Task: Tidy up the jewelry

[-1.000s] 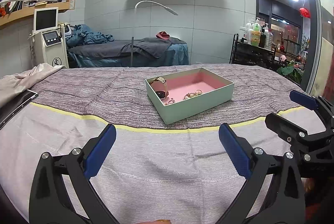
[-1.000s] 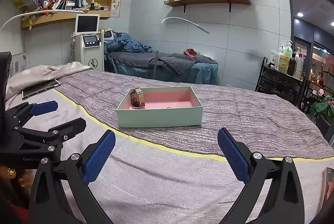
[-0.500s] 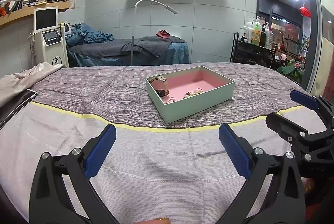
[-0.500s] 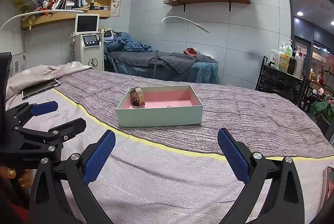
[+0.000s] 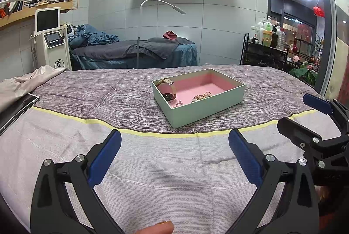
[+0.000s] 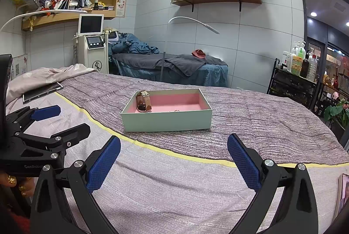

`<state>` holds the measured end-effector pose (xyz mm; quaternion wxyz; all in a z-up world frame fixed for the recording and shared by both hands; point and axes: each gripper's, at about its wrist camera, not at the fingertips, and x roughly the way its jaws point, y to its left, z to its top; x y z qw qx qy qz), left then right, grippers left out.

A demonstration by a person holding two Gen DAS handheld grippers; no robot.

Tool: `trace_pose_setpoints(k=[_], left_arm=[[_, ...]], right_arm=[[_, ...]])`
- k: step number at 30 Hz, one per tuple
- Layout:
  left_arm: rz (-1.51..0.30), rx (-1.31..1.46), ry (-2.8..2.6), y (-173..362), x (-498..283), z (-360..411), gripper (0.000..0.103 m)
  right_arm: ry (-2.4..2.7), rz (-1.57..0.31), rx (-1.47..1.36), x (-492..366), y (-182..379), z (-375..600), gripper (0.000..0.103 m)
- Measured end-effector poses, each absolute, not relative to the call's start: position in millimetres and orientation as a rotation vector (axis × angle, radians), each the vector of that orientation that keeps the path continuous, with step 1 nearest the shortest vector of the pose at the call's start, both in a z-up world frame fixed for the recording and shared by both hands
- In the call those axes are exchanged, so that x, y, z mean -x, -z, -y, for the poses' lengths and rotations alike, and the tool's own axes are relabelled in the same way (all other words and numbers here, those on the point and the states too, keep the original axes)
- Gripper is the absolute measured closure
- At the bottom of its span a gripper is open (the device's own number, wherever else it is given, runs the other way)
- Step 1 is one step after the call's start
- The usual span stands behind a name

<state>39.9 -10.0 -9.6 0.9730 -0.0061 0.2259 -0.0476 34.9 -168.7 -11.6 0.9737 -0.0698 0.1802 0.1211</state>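
Both grippers, left [image 5: 174, 152] and right [image 6: 173, 155], hover with fingers spread wide, holding nothing. Ahead, well apart, a green box [image 5: 208, 108] on the bed [image 5: 109, 98] holds a watch [image 5: 168, 90] and rings [image 5: 200, 97].

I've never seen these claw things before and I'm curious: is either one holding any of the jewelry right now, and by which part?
Nothing is held. The left gripper and the right gripper are both open and empty, short of the box.
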Motion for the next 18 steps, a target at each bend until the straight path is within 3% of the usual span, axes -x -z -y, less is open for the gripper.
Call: trace_pose_setpoints(k=[18], left_arm=[[-0.456,0.006,0.1,10.4,-38.4,12.6,0.006]], right_arm=[[-0.244,-0.367,0.142,-34.8,18.3,169.6,0.007]])
